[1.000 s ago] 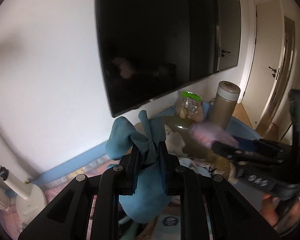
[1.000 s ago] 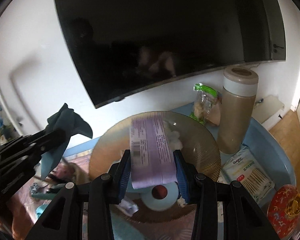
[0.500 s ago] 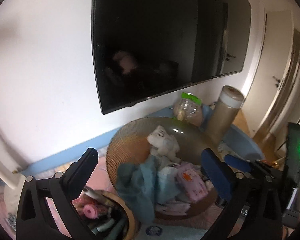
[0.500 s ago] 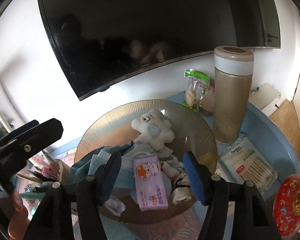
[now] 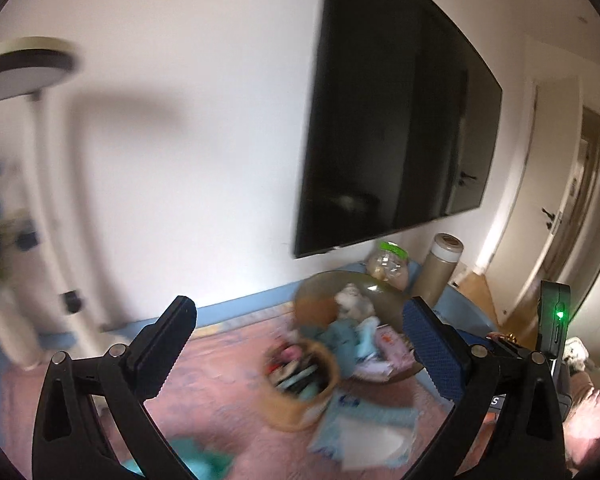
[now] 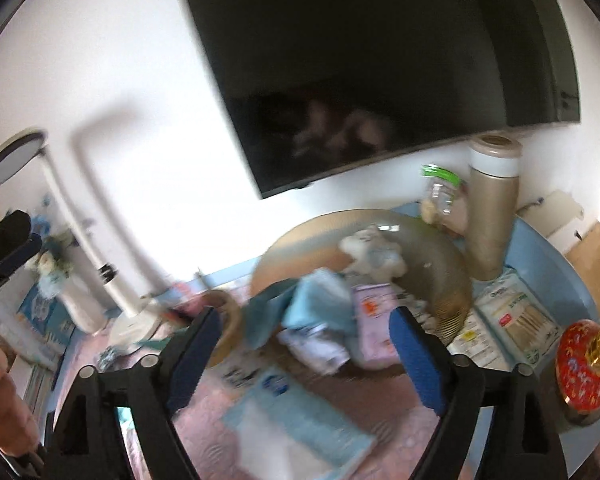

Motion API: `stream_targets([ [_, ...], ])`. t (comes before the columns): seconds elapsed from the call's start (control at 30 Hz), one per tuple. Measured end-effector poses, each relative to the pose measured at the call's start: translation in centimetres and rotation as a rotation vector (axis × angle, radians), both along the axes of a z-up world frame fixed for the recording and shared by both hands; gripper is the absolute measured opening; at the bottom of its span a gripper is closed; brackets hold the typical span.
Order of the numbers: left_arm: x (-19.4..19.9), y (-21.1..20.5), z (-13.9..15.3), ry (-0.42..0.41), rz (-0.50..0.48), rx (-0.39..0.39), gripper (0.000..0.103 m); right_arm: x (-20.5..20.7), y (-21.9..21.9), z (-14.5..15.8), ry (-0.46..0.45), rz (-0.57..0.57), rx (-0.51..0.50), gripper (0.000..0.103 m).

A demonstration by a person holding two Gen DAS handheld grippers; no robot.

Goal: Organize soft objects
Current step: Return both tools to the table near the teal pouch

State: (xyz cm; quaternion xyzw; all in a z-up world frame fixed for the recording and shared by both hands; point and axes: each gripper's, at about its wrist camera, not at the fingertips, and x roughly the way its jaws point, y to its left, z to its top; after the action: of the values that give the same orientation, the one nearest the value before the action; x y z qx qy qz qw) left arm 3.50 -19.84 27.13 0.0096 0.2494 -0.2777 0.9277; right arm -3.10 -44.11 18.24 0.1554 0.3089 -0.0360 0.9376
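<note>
Ribbed amber glass plate (image 6: 452,280) holds crumpled blue cloth (image 6: 324,300); left gripper (image 5: 300,344) and right gripper (image 6: 304,344) gape wide, empty.

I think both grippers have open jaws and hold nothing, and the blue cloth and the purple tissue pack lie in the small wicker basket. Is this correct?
Not quite. The left gripper and right gripper do have open, empty jaws, but the blue cloth and purple tissue pack lie in the wide amber glass bowl, not the wicker basket. The right wrist view shows this.
</note>
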Motion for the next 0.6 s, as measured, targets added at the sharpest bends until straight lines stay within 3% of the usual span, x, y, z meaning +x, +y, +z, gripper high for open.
stream_targets([
  [0.17, -3.4, 6.5, -0.3, -0.001, 0.097, -0.014, 0.102, -1.7, 4.7, 0.2, -0.018, 0.049, -0.059, 0.086],
  [0.37, -5.7, 11.9, -4.3, 0.045, 0.174, 0.009, 0.102, 0.6, 5.7, -2.0, 0.089, -0.053, -0.311, 0.086],
  [0.6, -5.5, 15.4, -10.2, 0.192, 0.217, -0.01, 0.102, 6.7, 1.4, -5.4, 0.207, -0.043, -0.265, 0.086],
])
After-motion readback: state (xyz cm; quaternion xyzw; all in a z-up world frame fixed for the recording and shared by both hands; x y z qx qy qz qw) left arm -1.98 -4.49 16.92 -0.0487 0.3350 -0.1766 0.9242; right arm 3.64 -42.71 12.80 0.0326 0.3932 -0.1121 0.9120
